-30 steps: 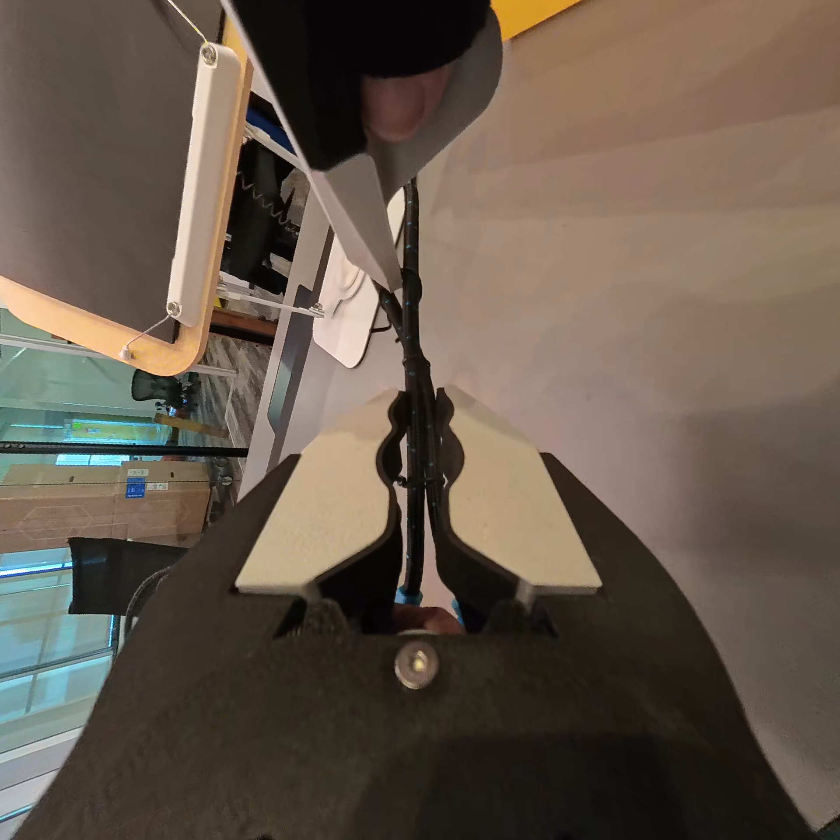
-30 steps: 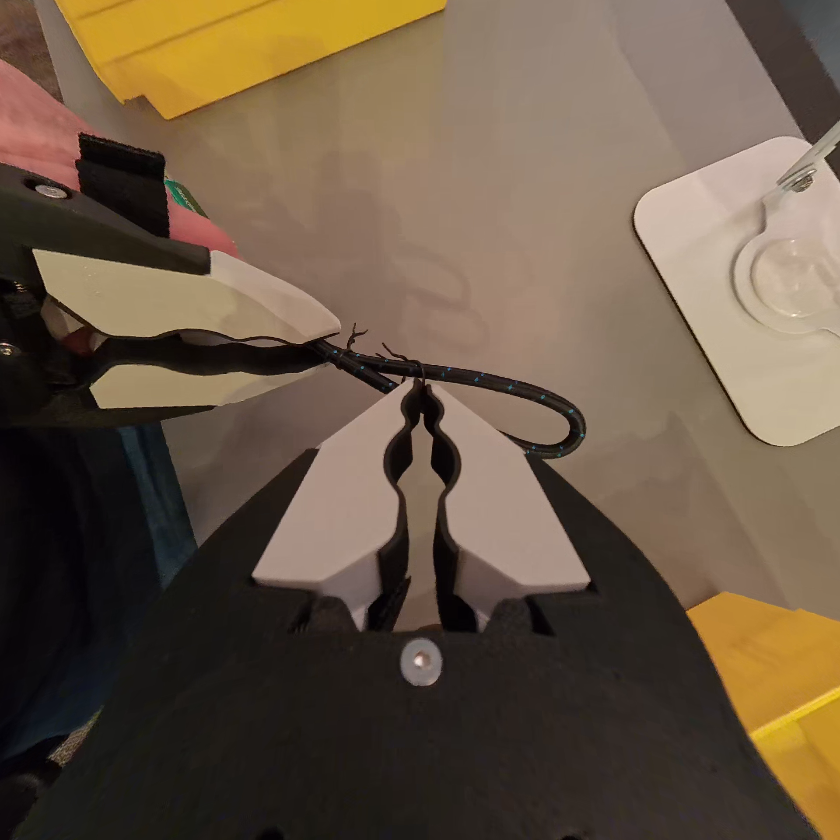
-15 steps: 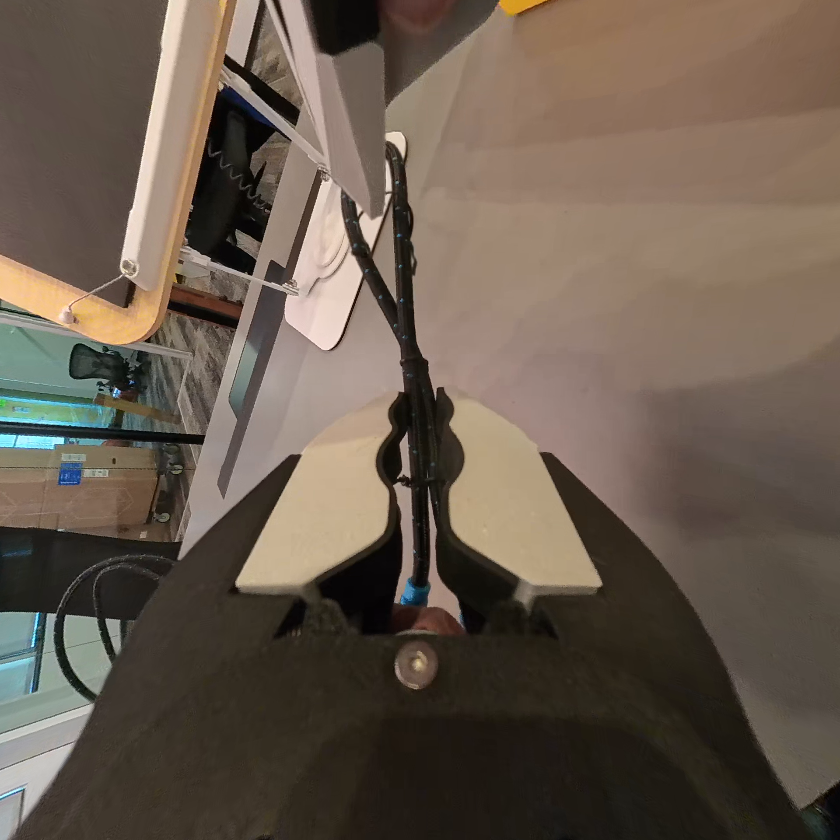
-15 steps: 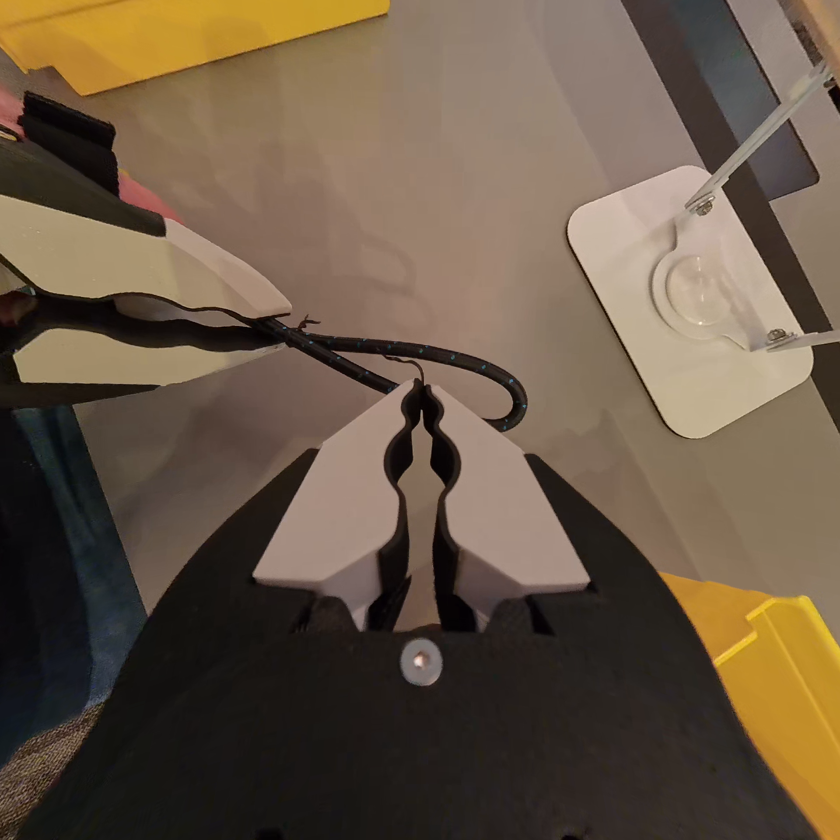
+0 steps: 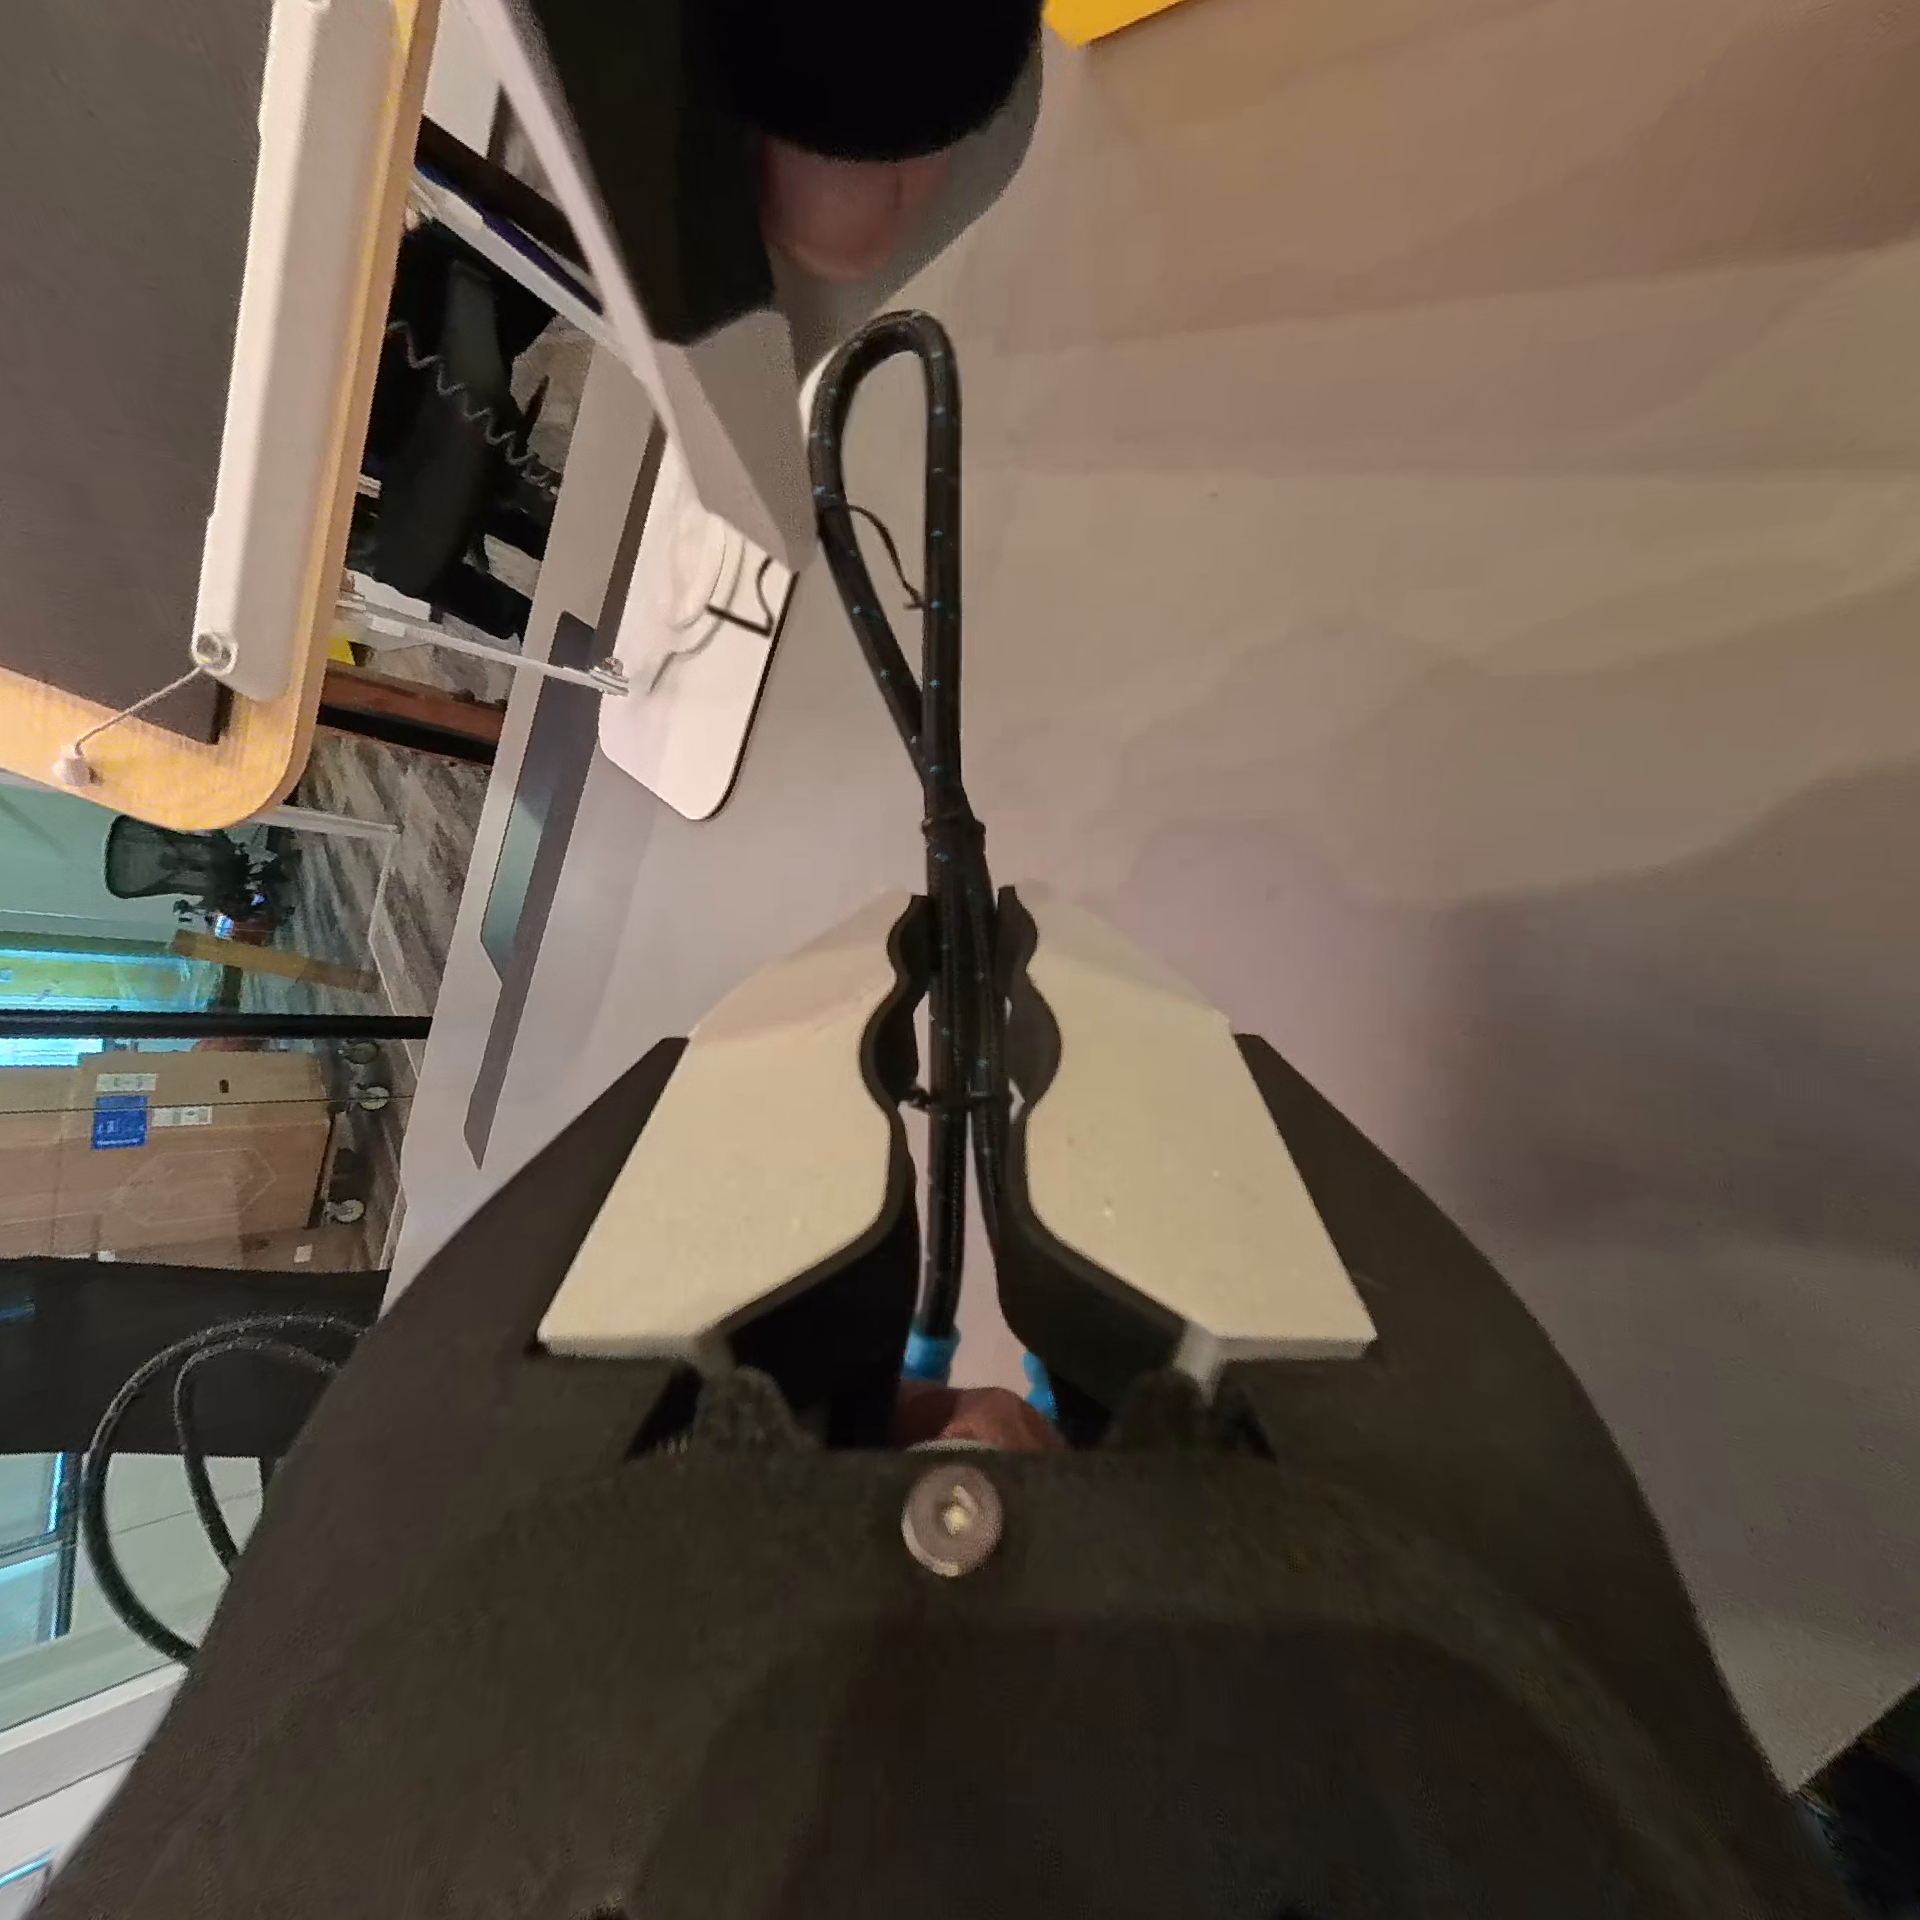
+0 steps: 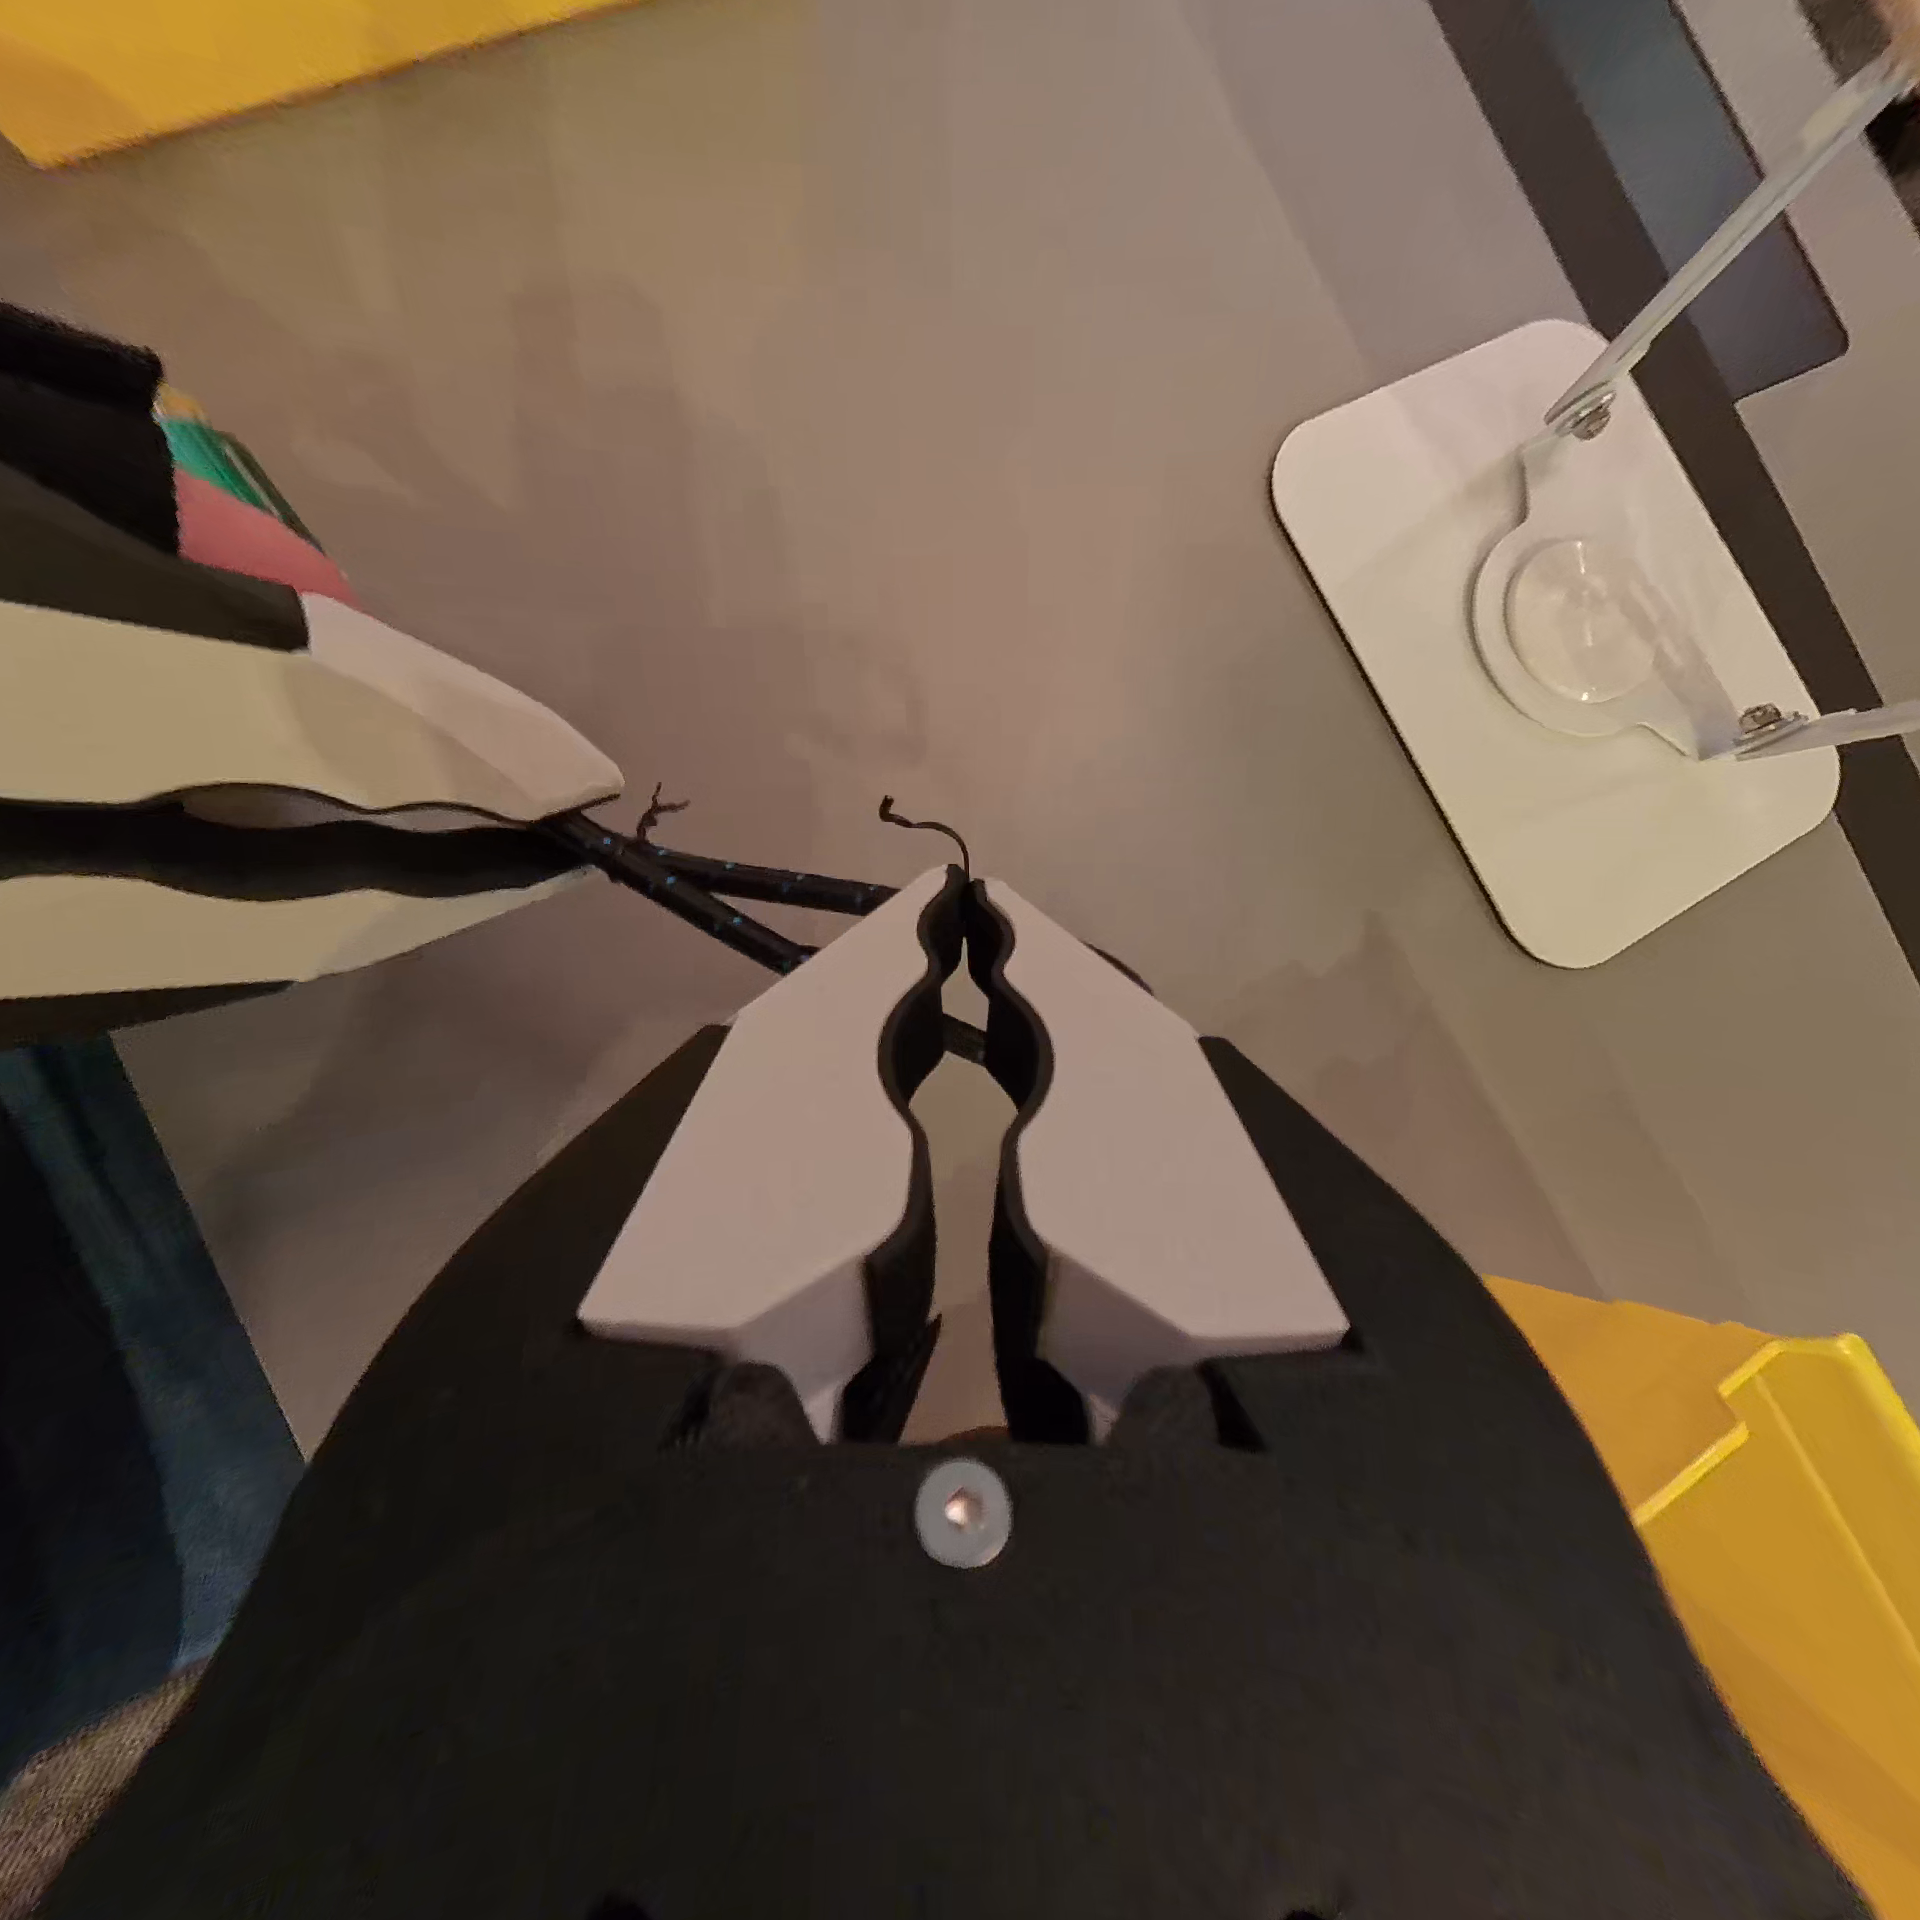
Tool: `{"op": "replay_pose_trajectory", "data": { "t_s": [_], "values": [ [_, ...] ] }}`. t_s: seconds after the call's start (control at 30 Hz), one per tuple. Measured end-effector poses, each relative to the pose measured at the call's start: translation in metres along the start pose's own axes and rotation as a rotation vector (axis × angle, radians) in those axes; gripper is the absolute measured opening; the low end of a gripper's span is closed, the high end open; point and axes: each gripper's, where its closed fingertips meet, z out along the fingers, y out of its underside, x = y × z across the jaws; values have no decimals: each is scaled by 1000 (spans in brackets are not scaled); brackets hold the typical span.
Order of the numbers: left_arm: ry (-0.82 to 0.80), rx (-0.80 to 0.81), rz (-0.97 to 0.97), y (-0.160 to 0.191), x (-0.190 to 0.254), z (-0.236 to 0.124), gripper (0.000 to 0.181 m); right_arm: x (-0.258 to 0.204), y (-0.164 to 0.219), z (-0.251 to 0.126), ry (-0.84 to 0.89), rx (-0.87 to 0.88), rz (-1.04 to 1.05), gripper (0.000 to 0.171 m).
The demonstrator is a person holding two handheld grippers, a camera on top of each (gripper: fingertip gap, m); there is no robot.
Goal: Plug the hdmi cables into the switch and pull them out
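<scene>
bare grey table (image 6: 935,436) is seen ahead of the right gripper (image 6: 961,883), whose closed tips are crossed by the black cable loop (image 6: 769,888) stretched from the left gripper (image 6: 582,831). passage to the right is narrowed by a white stand base (image 6: 1455,727) and a yellow bin (image 6: 1766,1558); another yellow bin (image 6: 208,62) borders the far edge.

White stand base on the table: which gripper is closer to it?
Right. The right gripper hangs a short way from the white base; the left gripper, holding the cable, sits beyond it, farther off.
</scene>
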Motion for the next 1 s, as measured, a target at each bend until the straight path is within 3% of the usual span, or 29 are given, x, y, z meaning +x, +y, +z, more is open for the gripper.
{"op": "replay_pose_trajectory", "data": {
  "t_s": [0.4,1.0],
  "values": [
    [1,-10,-26,3,-6,4,11,11,1,-38,79,-96,-119,0],
    [73,0,-68,0,2,6,11,-1,9,5,101,-143,-152,0]
  ]
}}
